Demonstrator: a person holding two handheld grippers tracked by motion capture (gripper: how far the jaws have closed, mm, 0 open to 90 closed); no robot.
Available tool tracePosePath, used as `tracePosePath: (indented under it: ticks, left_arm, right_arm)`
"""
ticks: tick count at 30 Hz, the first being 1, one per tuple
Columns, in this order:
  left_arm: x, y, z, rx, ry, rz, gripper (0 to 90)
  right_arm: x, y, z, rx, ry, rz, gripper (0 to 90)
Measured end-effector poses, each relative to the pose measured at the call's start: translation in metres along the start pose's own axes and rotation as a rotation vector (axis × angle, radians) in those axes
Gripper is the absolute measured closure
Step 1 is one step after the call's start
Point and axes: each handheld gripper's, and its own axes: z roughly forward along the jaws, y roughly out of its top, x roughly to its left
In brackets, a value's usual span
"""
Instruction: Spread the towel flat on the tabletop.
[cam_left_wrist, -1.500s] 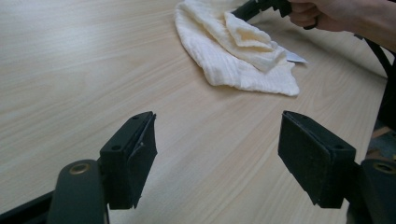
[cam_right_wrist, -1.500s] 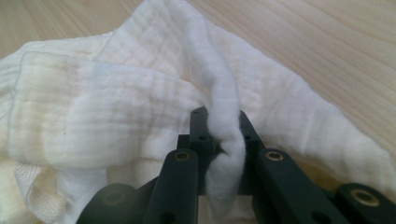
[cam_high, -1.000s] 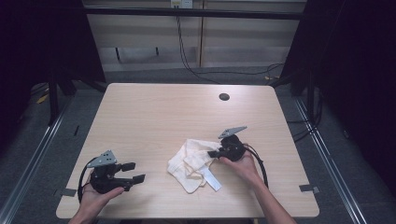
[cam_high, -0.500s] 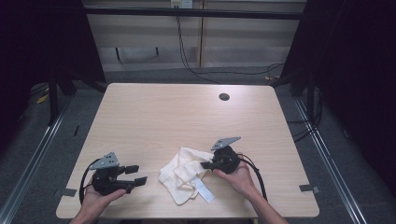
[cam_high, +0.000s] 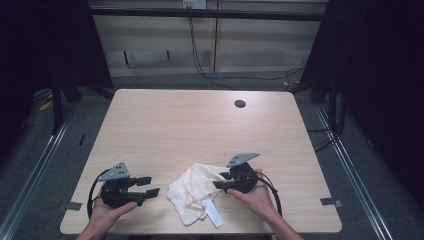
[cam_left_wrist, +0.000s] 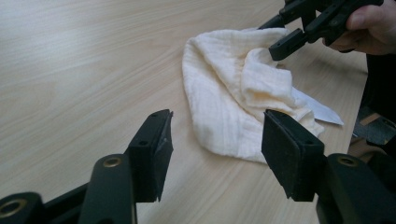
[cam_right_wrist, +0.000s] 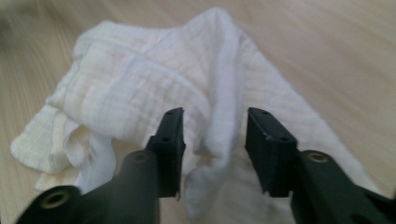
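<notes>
Lying crumpled on the near half of the wooden table (cam_high: 165, 125), between the two grippers: a cream muslin cloth (cam_high: 192, 192), bunched in soft folds, with a white label strip (cam_high: 215, 218) sticking out at its near edge. Resting at the cloth's right edge, held in the person's right hand (cam_high: 257, 197): the right gripper (cam_high: 220, 184), jaws spread apart, having just been opening; from its own view a raised ridge of the cloth (cam_right_wrist: 219, 93) standing up between the two black pads (cam_right_wrist: 170, 140), none of them pressing on it as far as can be seen. Sitting to the left of the cloth and clear of it, low over the table: the left gripper (cam_high: 150, 186), jaws parted with bare tabletop between them, having just been closing a little, nothing pinched. Seen past those jaws, the cloth (cam_left_wrist: 224, 93) just ahead, with the right gripper (cam_left_wrist: 289, 32) at its far side. Set near the table's far edge, well apart from everything: a small dark round hole (cam_high: 240, 104).
</notes>
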Motion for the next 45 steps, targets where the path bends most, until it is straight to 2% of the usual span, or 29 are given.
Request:
tracePosePath:
  ticks: [1,2,3,4,5,6,8,10,11,14,15,16,18,19,21,22,23,26,27,28,29,32,35,37,40,41,42,43,45]
  left_arm:
    - [-0.001,0.002,0.000,0.000,0.001,0.008,46.8]
    - [-0.002,0.004,0.001,-0.009,-0.005,0.005,46.8]
    - [-0.003,0.007,0.002,-0.011,-0.012,0.007,49.5]
    - [-0.005,0.010,0.004,-0.009,-0.016,0.019,49.5]
    - [-0.009,0.017,0.008,-0.010,-0.024,0.040,53.4]
    - [-0.009,0.017,0.008,-0.010,-0.024,0.040,55.4]
    - [-0.015,0.026,0.012,-0.003,-0.042,0.065,57.2]
    - [-0.021,0.038,0.017,0.012,-0.053,0.113,59.5]
    - [-0.026,0.046,0.021,0.018,-0.068,0.133,61.7]
    - [-0.032,0.059,0.032,0.010,-0.120,0.147,65.7]
    - [-0.037,0.062,0.046,0.012,-0.146,0.155,67.1]
    - [-0.037,0.062,0.046,0.012,-0.146,0.155,67.2]
    - [-0.042,0.058,0.063,0.051,-0.181,0.156,67.6]
    - [-0.044,0.054,0.070,0.071,-0.176,0.168,67.2]
    - [-0.047,0.044,0.086,0.090,-0.214,0.158,66.5]
    - [-0.047,0.044,0.086,0.090,-0.214,0.158,66.0]
    - [-0.050,0.041,0.092,0.128,-0.200,0.213,65.9]
    - [-0.050,0.038,0.097,0.129,-0.237,0.180,65.8]
    - [-0.053,0.036,0.101,0.156,-0.228,0.203,65.7]
    - [-0.056,0.033,0.107,0.194,-0.203,0.254,63.4]
    - [-0.056,0.031,0.109,0.211,-0.196,0.268,62.4]
    - [-0.053,0.027,0.114,0.218,-0.199,0.246,60.2]
    - [-0.052,0.024,0.117,0.227,-0.195,0.257,58.6]
    - [-0.051,0.022,0.121,0.240,-0.205,0.240,57.6]
    - [-0.054,0.021,0.123,0.243,-0.184,0.265,59.9]
    - [-0.054,0.022,0.123,0.247,-0.161,0.292,69.1]
    - [-0.054,0.022,0.123,0.251,-0.157,0.295,74.0]
    - [-0.053,0.022,0.123,0.233,-0.163,0.271,78.5]
    - [-0.050,0.023,0.122,0.222,-0.183,0.230,80.4]
  right_arm:
    - [-0.004,0.002,-0.009,-0.030,0.008,0.024,44.9]
    - [-0.004,0.002,-0.009,-0.030,0.008,0.024,44.9]
    - [-0.008,0.001,-0.019,-0.058,-0.011,0.042,40.4]
    - [-0.008,0.001,-0.019,-0.058,-0.011,0.042,40.4]
    - [-0.013,0.000,-0.031,-0.073,-0.027,0.063,39.1]
    - [-0.013,0.000,-0.031,-0.073,-0.027,0.063,39.1]
    - [-0.017,-0.003,-0.046,-0.100,-0.036,0.082,39.1]
    - [-0.018,-0.006,-0.056,-0.116,-0.042,0.086,39.4]
    - [-0.019,-0.011,-0.066,-0.129,-0.048,0.106,39.8]
    - [-0.019,-0.020,-0.072,-0.148,-0.056,0.121,40.8]
    - [-0.020,-0.024,-0.073,-0.160,-0.056,0.136,40.9]
    - [-0.022,-0.028,-0.073,-0.175,-0.058,0.149,40.9]
    - [-0.024,-0.032,-0.073,-0.180,-0.056,0.157,40.9]
    - [-0.026,-0.036,-0.072,-0.167,-0.066,0.165,40.9]
    - [-0.028,-0.039,-0.072,-0.168,-0.062,0.169,40.9]
    - [-0.028,-0.039,-0.072,-0.168,-0.062,0.169,40.9]
    - [-0.028,-0.041,-0.071,-0.173,-0.053,0.170,40.8]
    - [-0.027,-0.042,-0.068,-0.155,-0.065,0.160,40.4]
    - [-0.027,-0.043,-0.066,-0.147,-0.057,0.165,40.3]
    - [-0.027,-0.044,-0.064,-0.135,-0.051,0.163,39.8]
    - [-0.026,-0.044,-0.063,-0.130,-0.049,0.161,39.8]
    - [-0.026,-0.044,-0.062,-0.129,-0.043,0.153,39.8]
    - [-0.026,-0.045,-0.060,-0.123,-0.039,0.158,39.8]
    - [-0.026,-0.046,-0.059,-0.109,-0.046,0.151,39.5]
    - [-0.027,-0.046,-0.058,-0.107,-0.040,0.150,39.3]
    - [-0.027,-0.046,-0.059,-0.107,-0.042,0.153,39.3]
    - [-0.027,-0.046,-0.059,-0.109,-0.042,0.155,39.3]
    - [-0.027,-0.047,-0.059,-0.109,-0.043,0.153,39.3]
    - [-0.028,-0.047,-0.059,-0.107,-0.044,0.153,39.3]
